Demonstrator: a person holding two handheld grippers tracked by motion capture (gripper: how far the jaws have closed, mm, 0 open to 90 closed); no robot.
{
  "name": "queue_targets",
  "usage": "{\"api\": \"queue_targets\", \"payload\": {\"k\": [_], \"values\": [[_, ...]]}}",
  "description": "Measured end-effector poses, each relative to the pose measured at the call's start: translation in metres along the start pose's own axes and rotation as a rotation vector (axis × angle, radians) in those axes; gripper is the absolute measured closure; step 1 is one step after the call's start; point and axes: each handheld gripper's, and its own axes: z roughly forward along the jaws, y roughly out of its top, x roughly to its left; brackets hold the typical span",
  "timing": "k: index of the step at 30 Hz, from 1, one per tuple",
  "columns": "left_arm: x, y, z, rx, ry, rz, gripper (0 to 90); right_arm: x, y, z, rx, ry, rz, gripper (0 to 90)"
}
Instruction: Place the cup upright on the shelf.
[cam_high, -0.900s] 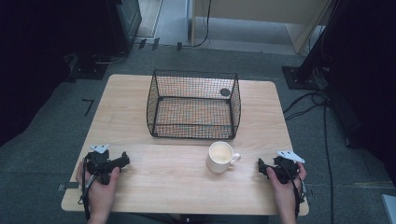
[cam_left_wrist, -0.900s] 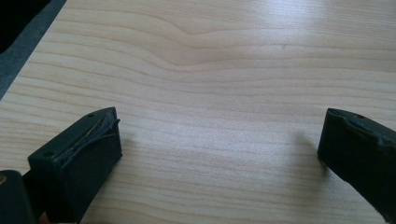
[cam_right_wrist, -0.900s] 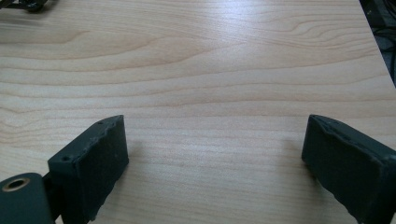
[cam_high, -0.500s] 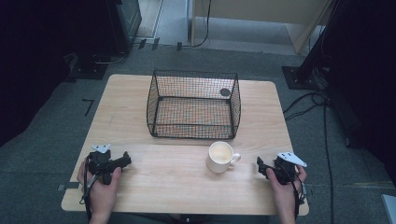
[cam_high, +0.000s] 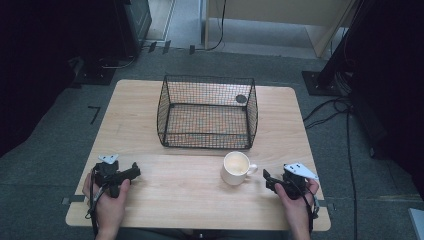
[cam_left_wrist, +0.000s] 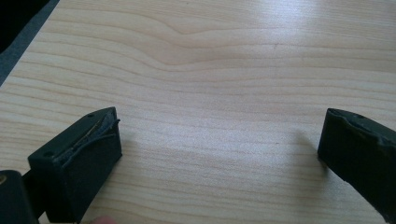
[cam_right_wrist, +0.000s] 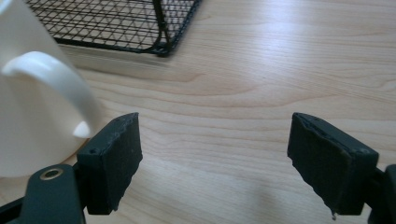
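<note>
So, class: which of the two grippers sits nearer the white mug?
The right gripper: the mug sits just beside it, while the left gripper lies across the table.

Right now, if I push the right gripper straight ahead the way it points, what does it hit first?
Probably the white mug: the right gripper points left toward its handle. In the right gripper view the handle sits at the left jaw's edge, so it may only clip it.

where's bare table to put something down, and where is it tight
Bare wood lies left of the wire basket, and along the front between the left tongs and the mug. It is tight between mug and right tongs, and between mug and basket.
</note>
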Motion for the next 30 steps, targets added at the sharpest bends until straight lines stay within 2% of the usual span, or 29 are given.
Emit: {"api": "queue_targets", "payload": {"k": [11, 18, 21, 22, 25, 28, 30], "values": [[0.000, 0.000, 0.000, 0.000, 0.000, 0.000, 0.0, 0.014, 0.001, 0.000, 0.002, 0.048, -0.038, 17.4], [0.000, 0.000, 0.000, 0.000, 0.000, 0.000, 0.0, 0.018, 0.001, 0.000, -0.001, 0.070, -0.039, 19.8], [0.000, 0.000, 0.000, 0.000, 0.000, 0.001, 0.0, 0.022, 0.003, 0.000, -0.021, 0.098, -0.039, 27.5], [0.000, 0.000, 0.000, 0.000, 0.000, 0.001, 0.0, 0.022, 0.003, 0.000, -0.021, 0.098, -0.039, 27.5], [0.000, 0.000, 0.000, 0.000, 0.000, 0.000, 0.0, 0.025, 0.003, 0.001, -0.032, 0.142, -0.035, 37.9], [0.000, 0.000, 0.000, 0.000, 0.000, 0.000, 0.0, 0.026, 0.004, 0.002, -0.039, 0.145, -0.038, 42.3], [0.000, 0.000, 0.000, 0.000, 0.000, 0.000, 0.0, 0.030, 0.005, 0.004, -0.053, 0.136, -0.031, 51.5]]}}
